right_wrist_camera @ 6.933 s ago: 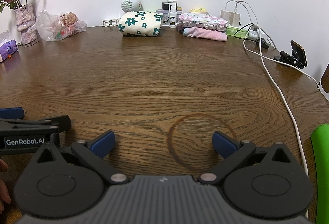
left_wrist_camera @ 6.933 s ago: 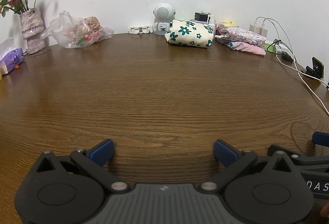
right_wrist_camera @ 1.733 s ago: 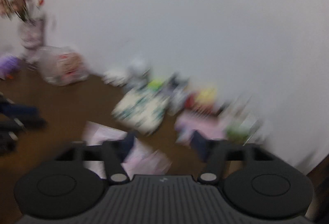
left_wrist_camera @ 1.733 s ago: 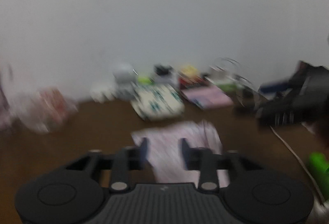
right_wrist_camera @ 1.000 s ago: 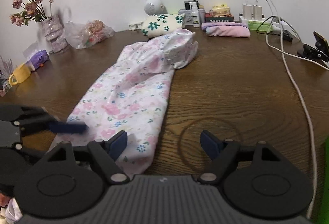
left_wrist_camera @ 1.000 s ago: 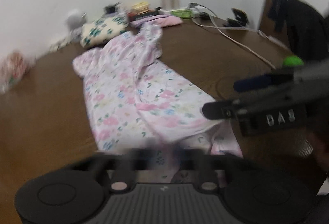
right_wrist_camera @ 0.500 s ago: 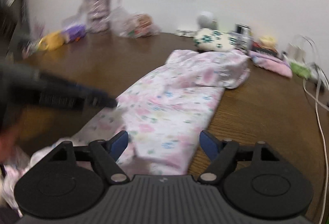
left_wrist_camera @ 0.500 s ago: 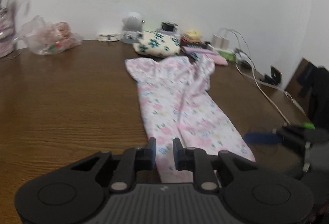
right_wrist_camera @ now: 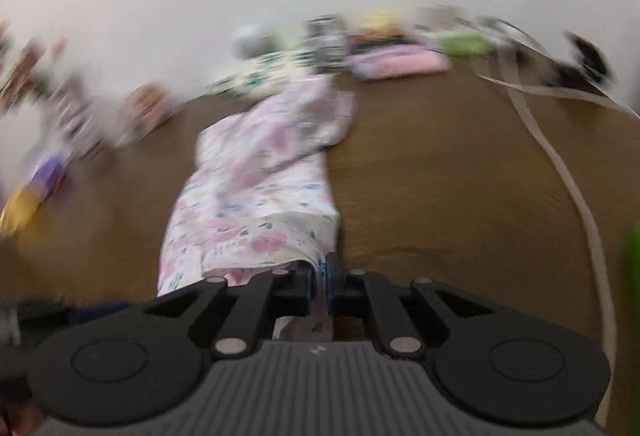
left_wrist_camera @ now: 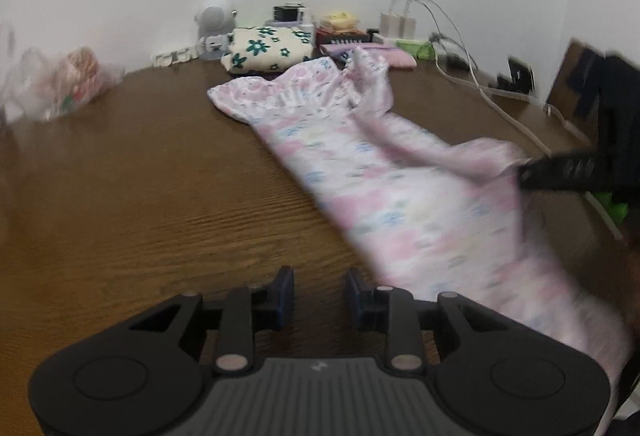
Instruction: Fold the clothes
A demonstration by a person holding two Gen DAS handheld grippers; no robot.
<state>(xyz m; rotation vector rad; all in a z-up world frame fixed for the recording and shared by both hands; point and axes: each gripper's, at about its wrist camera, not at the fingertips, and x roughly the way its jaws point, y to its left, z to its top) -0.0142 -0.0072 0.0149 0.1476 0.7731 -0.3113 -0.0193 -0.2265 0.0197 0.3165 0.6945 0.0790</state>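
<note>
A long pink floral cotton dress [left_wrist_camera: 400,196] lies lengthwise on the brown woodgrain table [left_wrist_camera: 140,196], bodice toward the far edge. The right gripper [right_wrist_camera: 319,286] is closing, clamped on its near hem. The left gripper [left_wrist_camera: 319,296] is opening over bare wood, nothing between its jaws.
</note>
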